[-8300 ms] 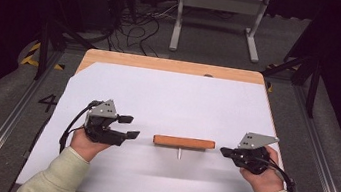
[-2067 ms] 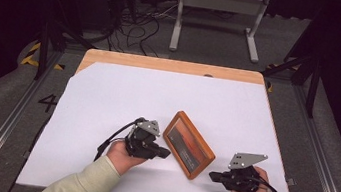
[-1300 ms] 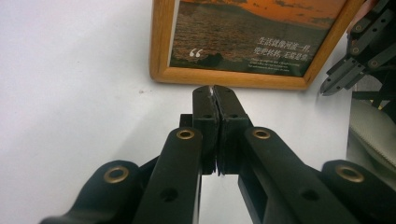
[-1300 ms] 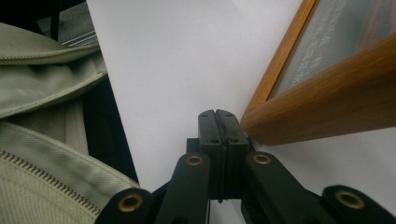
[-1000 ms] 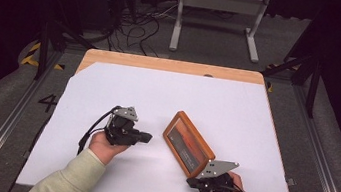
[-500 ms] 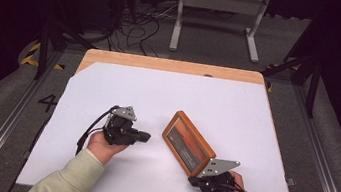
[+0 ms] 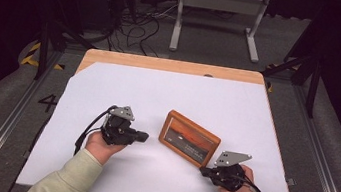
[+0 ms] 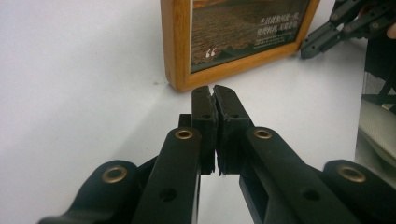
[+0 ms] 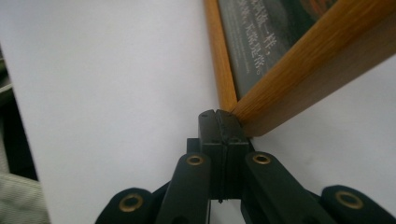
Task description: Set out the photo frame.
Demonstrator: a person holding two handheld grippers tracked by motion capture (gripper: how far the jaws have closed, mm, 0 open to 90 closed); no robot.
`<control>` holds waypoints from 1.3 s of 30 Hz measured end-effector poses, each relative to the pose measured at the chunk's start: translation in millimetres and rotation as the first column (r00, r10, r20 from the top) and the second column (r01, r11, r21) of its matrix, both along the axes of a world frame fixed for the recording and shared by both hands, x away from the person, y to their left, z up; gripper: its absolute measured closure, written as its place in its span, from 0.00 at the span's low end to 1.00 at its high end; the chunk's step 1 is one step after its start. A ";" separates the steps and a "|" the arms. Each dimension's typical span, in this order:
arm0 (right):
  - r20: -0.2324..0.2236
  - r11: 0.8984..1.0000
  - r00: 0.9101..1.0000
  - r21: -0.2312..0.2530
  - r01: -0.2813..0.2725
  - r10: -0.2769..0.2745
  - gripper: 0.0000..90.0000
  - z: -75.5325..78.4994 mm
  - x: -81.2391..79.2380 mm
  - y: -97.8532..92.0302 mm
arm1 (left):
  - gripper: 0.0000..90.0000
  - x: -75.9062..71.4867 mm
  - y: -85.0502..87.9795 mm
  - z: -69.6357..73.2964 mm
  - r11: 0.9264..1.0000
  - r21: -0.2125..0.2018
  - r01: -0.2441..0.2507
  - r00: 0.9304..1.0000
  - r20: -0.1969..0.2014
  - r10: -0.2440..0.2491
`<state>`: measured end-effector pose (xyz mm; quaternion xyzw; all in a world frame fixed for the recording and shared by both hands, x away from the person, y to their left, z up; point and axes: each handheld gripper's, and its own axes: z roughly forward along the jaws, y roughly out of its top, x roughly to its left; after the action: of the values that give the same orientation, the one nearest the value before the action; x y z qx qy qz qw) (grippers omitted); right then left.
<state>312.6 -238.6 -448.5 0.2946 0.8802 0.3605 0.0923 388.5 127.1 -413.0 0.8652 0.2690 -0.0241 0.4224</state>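
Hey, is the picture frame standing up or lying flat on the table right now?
Lying flat, face up: the picture frame shows its whole picture to the high view, and its wooden border rests on the white table.

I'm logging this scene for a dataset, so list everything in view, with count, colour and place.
picture frame: one, orange-brown wood around a dark print with pale lettering, lying face up at the table's middle, turned at an angle.
table: one, pale wood, under a white sheet.
metal stand: one, grey, on the floor beyond the table.
cables: several, black, on the floor beyond the table.
left gripper: one, black, jaws shut, tips just short of the frame's corner.
right gripper: one, black, jaws shut, tips against the frame's corner.
sleeves: two, pale, at the bottom edge.
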 end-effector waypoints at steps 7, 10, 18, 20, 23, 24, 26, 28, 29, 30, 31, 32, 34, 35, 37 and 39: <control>0.019 0.999 0.999 0.007 0.043 -0.043 1.00 0.6 11.9 -8.6 | 0.96 -0.2 2.6 -1.7 1.000 0.007 -0.011 1.000 -0.003 0.011; 0.022 0.998 0.998 0.012 0.060 -0.060 1.00 2.0 17.0 -11.7 | 0.96 -0.1 4.3 -3.1 1.000 0.016 -0.020 1.000 -0.002 0.020; 0.030 0.996 0.996 0.011 0.084 -0.084 1.00 2.5 25.5 -17.6 | 0.95 -2.0 10.7 -7.0 0.998 0.054 -0.039 0.999 0.008 0.039; 0.032 0.996 0.995 0.012 0.091 -0.091 1.00 2.4 27.3 -19.3 | 0.95 -2.7 12.7 -7.8 0.997 0.055 -0.048 0.999 0.004 0.048; 0.037 0.995 0.994 0.015 0.102 -0.103 1.00 2.1 29.8 -21.9 | 0.94 -1.5 16.1 -9.4 0.997 0.058 -0.055 0.998 0.000 0.055; 0.041 0.995 0.994 0.013 0.104 -0.104 1.00 2.1 30.8 -22.7 | 0.94 -1.5 16.6 -9.8 0.997 0.054 -0.063 0.998 -0.005 0.063; 0.044 0.994 0.993 0.013 0.109 -0.109 1.00 2.1 32.2 -23.8 | 0.94 -0.7 17.5 -10.0 0.997 0.055 -0.062 0.998 -0.001 0.062; 0.043 0.993 0.992 0.017 0.115 -0.116 1.00 2.0 32.8 -24.7 | 0.94 -0.8 17.4 -10.0 0.997 0.055 -0.062 0.998 -0.001 0.062; 0.043 0.993 0.992 0.019 0.115 -0.116 1.00 2.2 32.9 -25.3 | 0.94 -0.9 17.2 -10.1 0.996 0.056 -0.063 0.998 0.000 0.063; 0.048 0.993 0.992 0.018 0.116 -0.117 1.00 2.5 32.8 -25.9 | 0.93 -0.8 17.2 -10.1 0.996 0.056 -0.063 0.998 0.000 0.063; 0.050 0.993 0.992 0.014 0.117 -0.118 1.00 3.1 32.4 -26.2 | 0.93 -0.8 17.4 -9.9 0.997 0.056 -0.062 0.998 0.000 0.062; 0.043 0.995 0.994 0.013 0.101 -0.102 1.00 4.7 31.8 -27.0 | 0.92 -1.1 17.7 -9.4 0.996 0.055 -0.064 0.998 -0.001 0.064; 0.015 0.998 0.998 0.011 0.063 -0.063 1.00 8.9 30.2 -28.7 | 0.90 -2.3 18.2 -8.2 0.997 0.047 -0.068 0.998 0.001 0.068; 0.025 0.998 0.998 0.014 0.064 -0.064 1.00 11.4 29.1 -30.1 | 0.89 -3.7 19.1 -7.0 0.996 0.051 -0.068 0.998 0.009 0.068; 0.035 0.997 0.997 0.036 0.067 -0.068 0.94 19.3 27.3 -34.4 | 0.86 -6.3 22.1 -4.9 0.996 0.054 -0.071 0.997 0.027 0.070; 0.061 0.996 0.995 0.046 0.076 -0.079 0.88 28.2 25.9 -38.9 | 0.82 -9.2 27.0 -2.7 0.996 0.048 -0.081 0.996 0.035 0.079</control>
<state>338.5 -277.4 -420.2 0.3190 0.8566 0.3851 0.1272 379.3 154.1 -415.7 0.8641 0.2970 0.0137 0.4061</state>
